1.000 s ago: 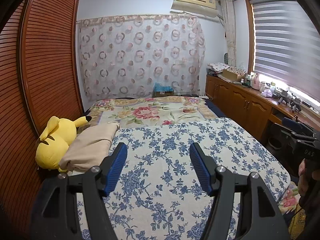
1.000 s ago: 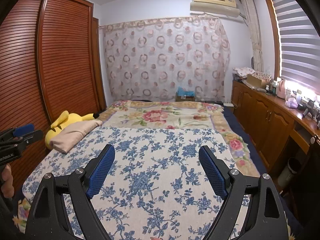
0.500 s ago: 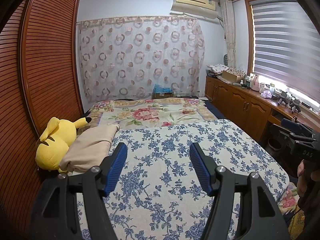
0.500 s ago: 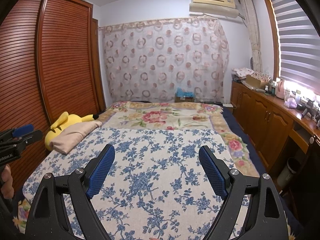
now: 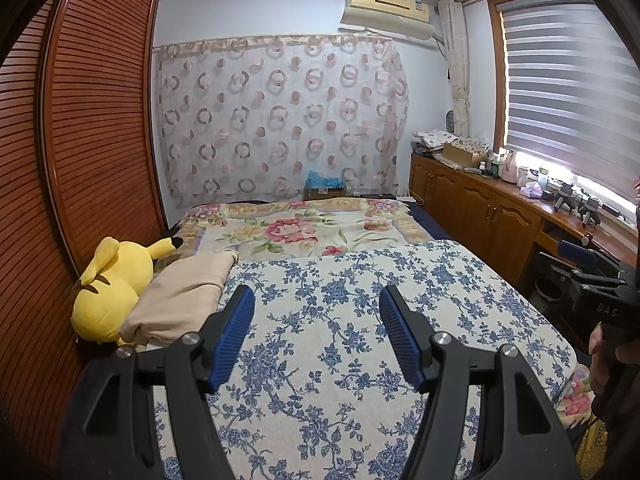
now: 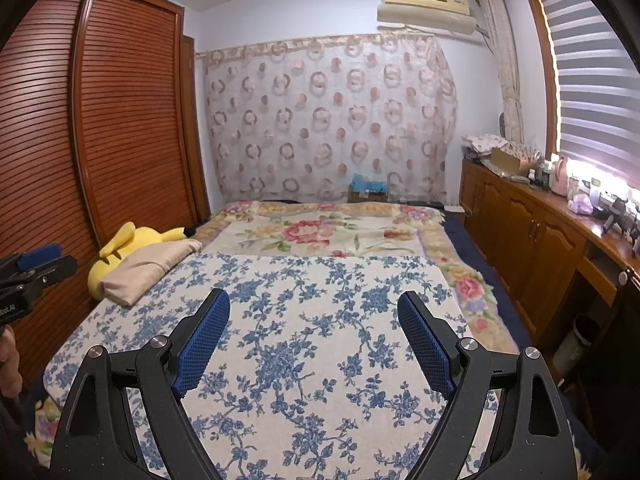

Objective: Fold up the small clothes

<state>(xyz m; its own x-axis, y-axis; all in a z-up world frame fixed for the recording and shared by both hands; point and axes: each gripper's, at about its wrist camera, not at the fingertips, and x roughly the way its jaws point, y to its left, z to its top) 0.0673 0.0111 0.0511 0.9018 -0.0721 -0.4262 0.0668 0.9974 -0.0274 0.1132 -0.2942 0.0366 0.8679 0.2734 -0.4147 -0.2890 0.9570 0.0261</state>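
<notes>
Almost nothing had moved since the earlier frames: both views drifted only slightly. Left hand-held gripper (image 5: 316, 332) & right hand-held gripper (image 6: 314, 340) hovered over the blue-flowered bedspread (image 6: 320, 320), jaws wide apart, holding nothing. Only candidate garment: beige cloth (image 5: 184, 292), bundled at the bed's left edge, touching the yellow plush toy (image 5: 112, 288). Folded or waiting, couldn't tell; no step clearly in hand.
</notes>
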